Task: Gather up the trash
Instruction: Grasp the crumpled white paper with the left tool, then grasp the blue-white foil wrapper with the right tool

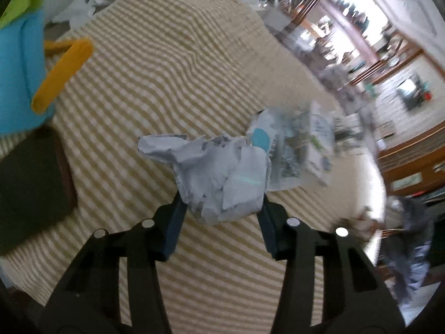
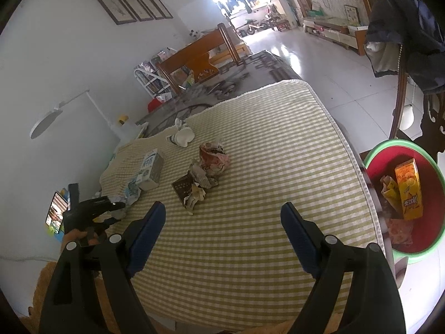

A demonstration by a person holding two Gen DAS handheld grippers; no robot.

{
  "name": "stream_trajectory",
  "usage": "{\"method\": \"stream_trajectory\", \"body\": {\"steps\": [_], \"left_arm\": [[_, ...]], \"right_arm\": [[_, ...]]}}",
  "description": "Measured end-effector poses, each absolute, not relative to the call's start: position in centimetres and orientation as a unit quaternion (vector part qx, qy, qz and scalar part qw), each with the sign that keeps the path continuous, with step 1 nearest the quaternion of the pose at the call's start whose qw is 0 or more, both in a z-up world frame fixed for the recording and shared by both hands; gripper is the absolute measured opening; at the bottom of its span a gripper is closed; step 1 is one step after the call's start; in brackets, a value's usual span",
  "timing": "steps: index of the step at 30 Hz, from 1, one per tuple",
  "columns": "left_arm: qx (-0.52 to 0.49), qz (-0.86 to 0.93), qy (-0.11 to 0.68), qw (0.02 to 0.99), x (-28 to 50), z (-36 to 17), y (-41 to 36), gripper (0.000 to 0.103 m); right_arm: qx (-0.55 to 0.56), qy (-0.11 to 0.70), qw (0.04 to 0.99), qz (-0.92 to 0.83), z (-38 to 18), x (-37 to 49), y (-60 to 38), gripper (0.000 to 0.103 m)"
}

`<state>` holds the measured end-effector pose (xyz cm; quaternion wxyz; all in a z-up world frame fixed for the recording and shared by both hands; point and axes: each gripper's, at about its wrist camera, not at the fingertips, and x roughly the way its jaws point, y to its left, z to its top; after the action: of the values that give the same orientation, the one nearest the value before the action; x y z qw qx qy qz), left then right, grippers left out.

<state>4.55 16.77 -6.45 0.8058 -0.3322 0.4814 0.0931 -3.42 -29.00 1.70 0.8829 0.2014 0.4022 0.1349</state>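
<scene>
The left gripper (image 1: 222, 206) has its jaws clamped on a crumpled paper wad (image 1: 219, 172). The wad looks light, soft and crushable, best pinched across its bulk. At two o'clock lies a carton (image 1: 294, 150). The right gripper (image 2: 222, 217) has its jaws apart and empty. The bin (image 2: 434, 194) sits at three o'clock.

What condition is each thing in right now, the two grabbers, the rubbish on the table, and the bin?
Left gripper: shut on the crumpled paper.
Right gripper: open, empty, above the checked cloth.
Milk carton: lying on its side.
Red wrapper: crumpled, on the cloth.
Bin: open, partly filled.
Orange carton: upright inside the bin.
</scene>
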Motion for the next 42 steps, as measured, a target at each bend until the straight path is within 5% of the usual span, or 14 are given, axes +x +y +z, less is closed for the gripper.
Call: {"method": "stream_trajectory", "body": {"steps": [6, 14, 21, 29, 42], "left_arm": [[-0.334, 0.01, 0.435, 0.836, -0.2, -4.0, 12.5, 0.047], [-0.287, -0.071, 0.5, 0.814, -1.9, -6.5, 6.2, 0.047], [-0.312, -0.078, 0.502, 0.803, -0.8, -7.1, 7.1, 0.047], [-0.335, -0.085, 0.501, 0.793, -1.0, -7.6, 6.8, 0.048], [-0.41, -0.062, 0.494, 0.764, -1.7, -8.9, 9.8, 0.049]], "right_arm": [[0.174, 0.418, 0.882, 0.128, 1.5, -2.8, -28.0, 0.082], [0.169, 0.433, 0.873, 0.147, 1.6, 0.9, -24.4, 0.082], [0.079, 0.453, 0.856, 0.234, 3.3, 6.5, -12.9, 0.082], [-0.042, 0.563, 0.764, 0.312, -1.9, 11.7, -0.3, 0.082], [-0.132, 0.622, 0.696, 0.332, -6.9, 14.4, 4.6, 0.08]]}}
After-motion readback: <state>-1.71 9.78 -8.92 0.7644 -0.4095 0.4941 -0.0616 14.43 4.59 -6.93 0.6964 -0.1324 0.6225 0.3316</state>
